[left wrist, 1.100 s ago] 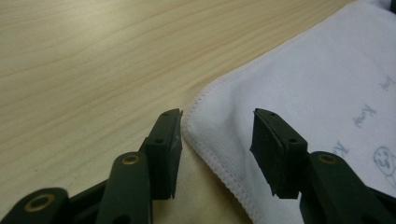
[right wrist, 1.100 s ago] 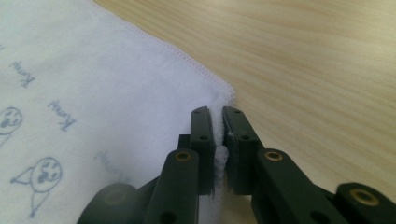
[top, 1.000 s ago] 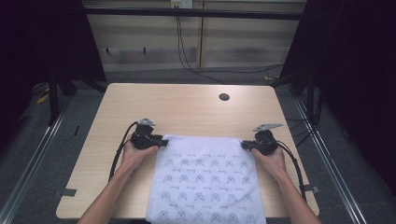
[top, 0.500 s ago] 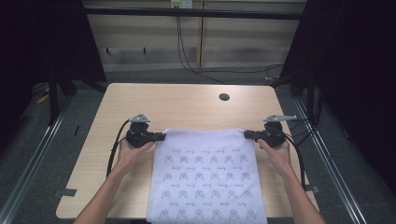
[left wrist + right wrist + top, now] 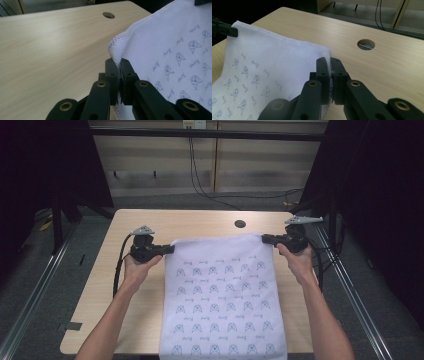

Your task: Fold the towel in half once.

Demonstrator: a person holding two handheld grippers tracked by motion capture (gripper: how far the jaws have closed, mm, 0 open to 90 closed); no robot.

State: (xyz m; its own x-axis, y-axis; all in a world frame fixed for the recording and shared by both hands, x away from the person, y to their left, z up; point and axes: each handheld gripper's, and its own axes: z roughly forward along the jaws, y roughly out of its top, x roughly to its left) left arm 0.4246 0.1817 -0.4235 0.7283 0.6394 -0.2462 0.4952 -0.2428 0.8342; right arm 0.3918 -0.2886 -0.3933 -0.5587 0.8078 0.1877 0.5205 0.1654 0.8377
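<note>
1. Printed white cloth: far edge now lifted off the table and stretched taut, near end draped over the front edge
2. Left gripper, jaws just closed, is clamped on far-left corner
3. Right gripper clamped on far-right corner
4. Both higher than a second ago; ready to fold or reposition

Cloth stretched between left gripper and right gripper, over table, hole behind
</note>
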